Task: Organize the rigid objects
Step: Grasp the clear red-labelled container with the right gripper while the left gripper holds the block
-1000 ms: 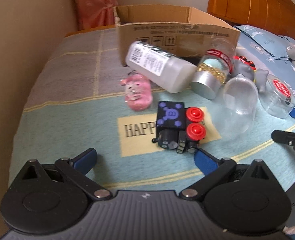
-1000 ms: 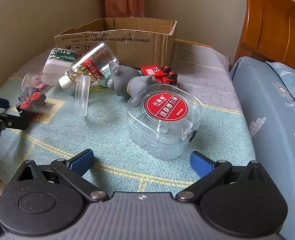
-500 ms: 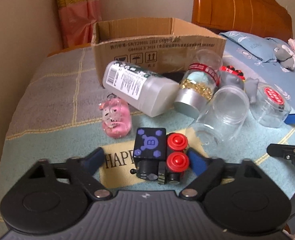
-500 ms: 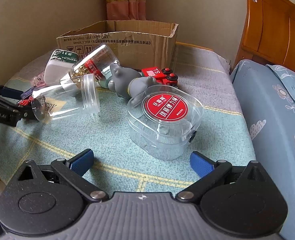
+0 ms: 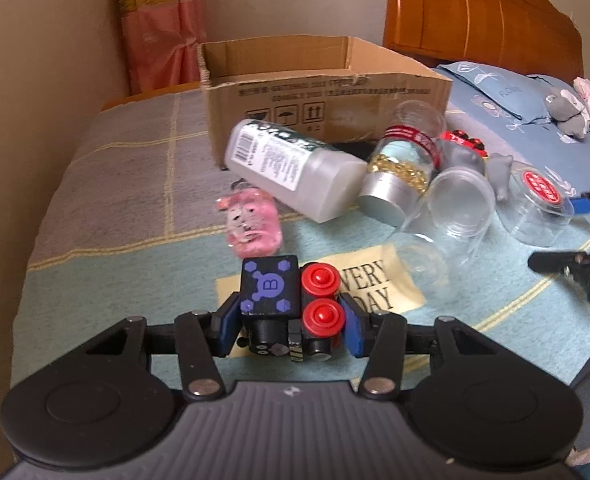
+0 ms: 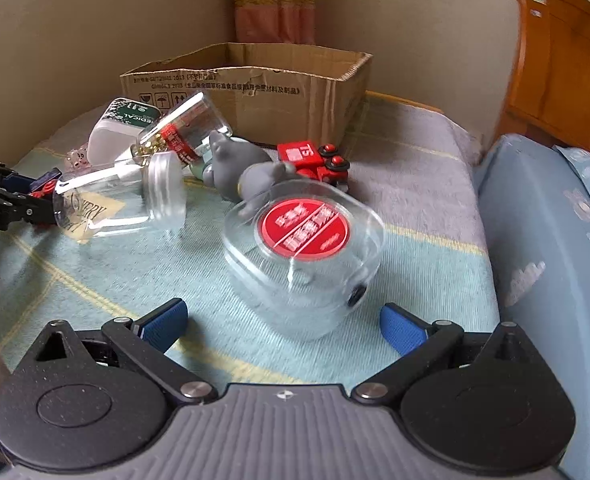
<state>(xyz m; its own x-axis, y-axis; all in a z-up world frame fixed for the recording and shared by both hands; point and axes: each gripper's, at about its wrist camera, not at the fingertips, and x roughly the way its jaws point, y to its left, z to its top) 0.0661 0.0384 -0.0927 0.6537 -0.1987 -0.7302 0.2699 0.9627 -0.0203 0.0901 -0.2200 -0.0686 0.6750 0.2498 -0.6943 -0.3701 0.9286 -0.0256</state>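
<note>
Left tool (image 5: 289, 326): its jaws have just been closing and its blue pads are now pressing both sides of the black toy train (image 5: 289, 312), holding it at the near edge of the bed.
Black toy train: sitting over the yellow printed patch (image 5: 379, 292) of the blanket (image 5: 107, 280), purple "B" emblem on top, two red round knobs on its right side.
Pink figure (image 5: 251, 222): lying just beyond the train, blurred, near the white bottle.
White bottle (image 5: 291, 168): lying on its side, its barcode label facing up, its far end close to the cardboard box.
Cardboard box (image 5: 327, 92): standing open at the far side of the bed, in front of the curtain (image 5: 159, 24).
Capsule jar (image 5: 403, 168): tipped over with the silver cap toward the near side, gold capsules showing inside, touching the white bottle.
Empty clear jar (image 6: 119, 204): lying on its side right of the capsule jar, partly over the yellow patch.
Grey animal toy (image 6: 247, 168): lying between the clear jar and the red toy vehicle (image 6: 315, 160).
Clear lidded container (image 6: 303, 264): red round label on top, resting just ahead of the right tool, between the lines of its pads but not touched by them.
Right tool (image 6: 285, 324): jaws standing wide, nothing in its grip.
Headboard (image 6: 559, 64): wooden, at the far right behind the blue pillow (image 6: 547, 240).
</note>
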